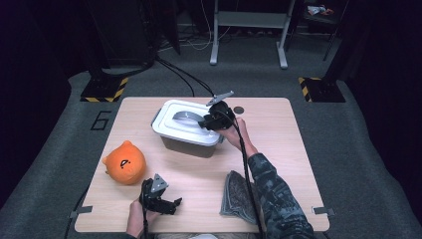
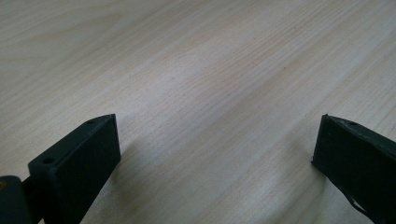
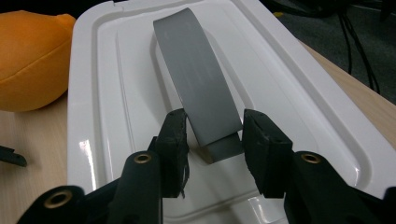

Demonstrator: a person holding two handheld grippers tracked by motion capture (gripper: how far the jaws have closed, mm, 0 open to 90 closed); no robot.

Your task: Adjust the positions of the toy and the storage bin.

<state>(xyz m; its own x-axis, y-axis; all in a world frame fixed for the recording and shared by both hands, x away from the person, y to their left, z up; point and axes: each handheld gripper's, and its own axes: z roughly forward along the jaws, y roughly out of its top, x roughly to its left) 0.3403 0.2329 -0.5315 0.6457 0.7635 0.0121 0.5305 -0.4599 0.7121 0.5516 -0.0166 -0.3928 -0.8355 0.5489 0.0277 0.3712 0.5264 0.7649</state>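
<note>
A grey box with a white lid (image 1: 171, 124) stands at the middle back of the wooden table (image 1: 278, 149). An arched grey handle (image 1: 185, 116) rises from the lid. My right gripper (image 1: 206, 121) reaches in from the right, with one jaw on each side of the handle's near end. In the right gripper view the handle (image 3: 201, 84) sits between the two pads, both touching its edges, so my right gripper (image 3: 214, 140) is shut on it above the lid (image 3: 116, 93). My left gripper (image 1: 174, 204) rests near the front edge, open, with bare wood (image 2: 210, 70) between its jaws (image 2: 217, 144).
An orange plush toy (image 1: 124, 163) lies at the front left of the table, also in the right gripper view (image 3: 32, 60). A folded grey cloth (image 1: 236, 194) lies at the front right, beside the person's sleeve. A small dark disc (image 1: 239, 110) sits behind the box.
</note>
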